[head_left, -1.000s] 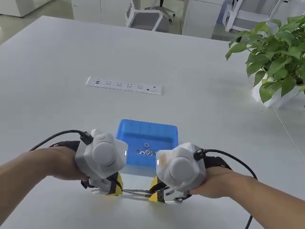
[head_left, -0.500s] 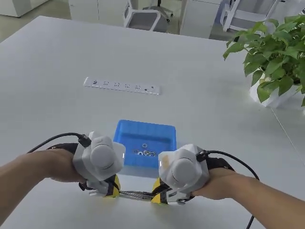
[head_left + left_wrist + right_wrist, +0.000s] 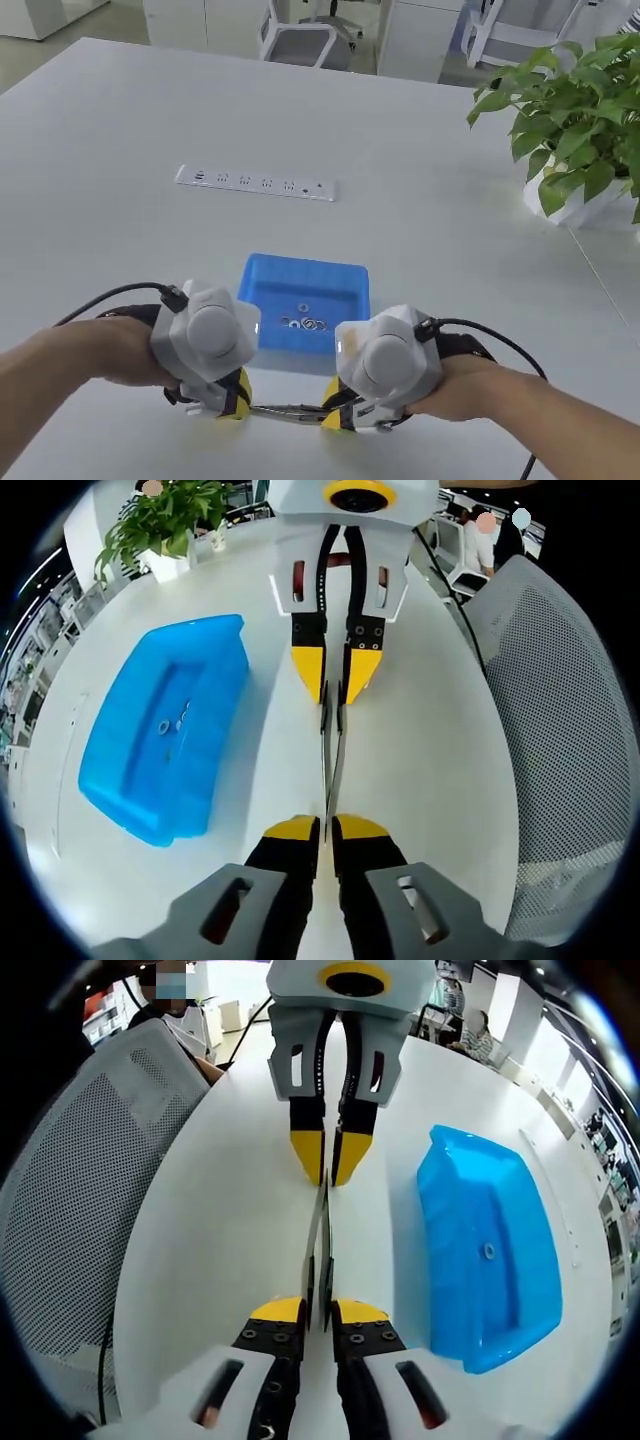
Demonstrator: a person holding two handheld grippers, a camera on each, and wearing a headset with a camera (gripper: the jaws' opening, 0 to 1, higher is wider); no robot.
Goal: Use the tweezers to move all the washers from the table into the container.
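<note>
Left gripper (image 3: 232,398) and right gripper (image 3: 338,412) each clamped on one end of tweezers (image 3: 285,410). Washers (image 3: 306,322) in blue container (image 3: 300,268) just beyond.

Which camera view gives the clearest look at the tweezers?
The left gripper view: the tweezers run up the middle, both thin arms distinct, gripped at the ends by the left gripper and the right gripper. The right gripper view shows nearly the same. In the head view they are a thin line between the grippers.
</note>
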